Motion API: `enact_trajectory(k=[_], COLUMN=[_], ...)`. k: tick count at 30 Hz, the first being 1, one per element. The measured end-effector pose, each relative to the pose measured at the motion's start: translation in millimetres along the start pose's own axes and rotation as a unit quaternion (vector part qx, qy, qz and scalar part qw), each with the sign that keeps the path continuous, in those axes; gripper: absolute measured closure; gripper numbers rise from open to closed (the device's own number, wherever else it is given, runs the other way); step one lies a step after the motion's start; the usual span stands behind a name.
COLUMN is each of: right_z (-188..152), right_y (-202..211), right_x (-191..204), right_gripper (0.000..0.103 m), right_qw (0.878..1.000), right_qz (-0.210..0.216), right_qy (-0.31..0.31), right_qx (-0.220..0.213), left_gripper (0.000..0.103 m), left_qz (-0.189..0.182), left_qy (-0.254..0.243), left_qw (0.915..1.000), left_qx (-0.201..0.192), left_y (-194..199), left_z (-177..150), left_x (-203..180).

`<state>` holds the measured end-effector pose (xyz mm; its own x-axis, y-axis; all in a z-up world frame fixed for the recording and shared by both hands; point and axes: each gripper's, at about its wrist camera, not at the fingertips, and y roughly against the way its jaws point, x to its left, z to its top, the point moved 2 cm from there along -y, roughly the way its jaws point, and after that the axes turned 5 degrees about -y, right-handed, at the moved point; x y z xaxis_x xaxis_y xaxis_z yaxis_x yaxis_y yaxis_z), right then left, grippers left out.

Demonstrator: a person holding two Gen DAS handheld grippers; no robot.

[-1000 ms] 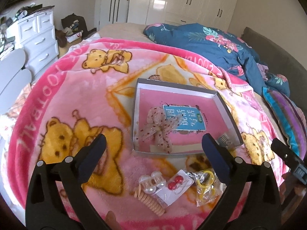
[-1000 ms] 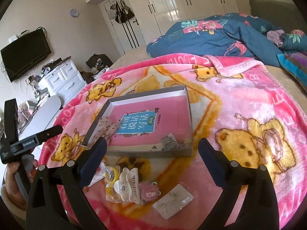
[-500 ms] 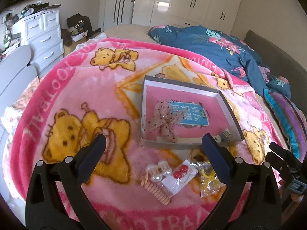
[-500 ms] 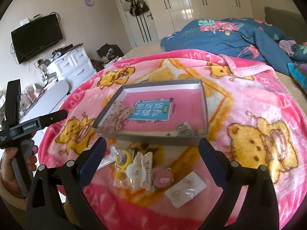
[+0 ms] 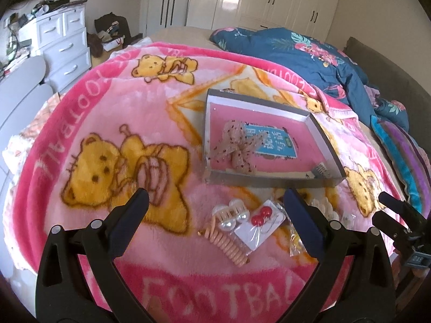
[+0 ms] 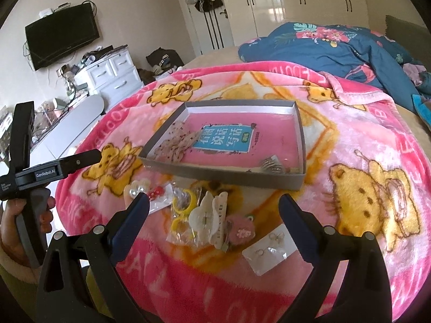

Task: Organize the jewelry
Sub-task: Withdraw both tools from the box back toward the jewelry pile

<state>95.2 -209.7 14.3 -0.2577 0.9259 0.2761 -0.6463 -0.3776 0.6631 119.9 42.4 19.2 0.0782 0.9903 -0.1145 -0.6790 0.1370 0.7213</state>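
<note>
A grey shallow box (image 5: 327, 149) (image 6: 226, 176) lies on the pink bear blanket and holds a lacy pink bow (image 5: 237, 145) (image 6: 176, 141), a small metal comb clip (image 5: 322, 171) (image 6: 272, 165) and a blue-labelled book. In front of it lie a pearl clip (image 5: 229, 214), a red-bead earring card (image 5: 260, 226), a peach coil hair tie (image 5: 229, 247), yellow rings in a bag (image 6: 183, 210), a white claw clip (image 6: 208, 215), a pink fuzzy clip (image 6: 241, 231) and an earring card (image 6: 269, 253). My left gripper (image 5: 215, 212) and right gripper (image 6: 212, 214) both hover open above this pile.
A blue floral duvet (image 5: 296, 53) and striped pillow (image 5: 401, 156) lie at the back right. White drawers (image 5: 64, 45) and a wall TV (image 6: 62, 35) stand to the left. A hand (image 6: 16, 215) holds the left gripper's handle at the blanket's left edge.
Both grippers have come lower and nearer to the pile of accessories in front of the box. Both stay open and nothing was picked up.
</note>
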Motion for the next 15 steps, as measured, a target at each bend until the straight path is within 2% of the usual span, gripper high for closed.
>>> enact_trajectory(k=[9, 15], right_z=[-10.7, -21.2], right_y=[-4.1, -14.1], right_x=[9.0, 12.7], right_gripper=[0.007, 0.007], right_qw=[0.999, 0.998], right_qz=[0.0, 0.0], right_qy=[0.026, 0.036], right_qx=[0.02, 0.042], left_gripper=[0.009, 0.01], left_qz=[0.002, 0.005], left_qy=[-0.015, -0.033], left_qw=[0.9994, 0.9988], left_qx=[0.032, 0.036], left_y=[-11.7, -13.9], left_z=[-21.8, -28.3], left_x=[-1.7, -6.0])
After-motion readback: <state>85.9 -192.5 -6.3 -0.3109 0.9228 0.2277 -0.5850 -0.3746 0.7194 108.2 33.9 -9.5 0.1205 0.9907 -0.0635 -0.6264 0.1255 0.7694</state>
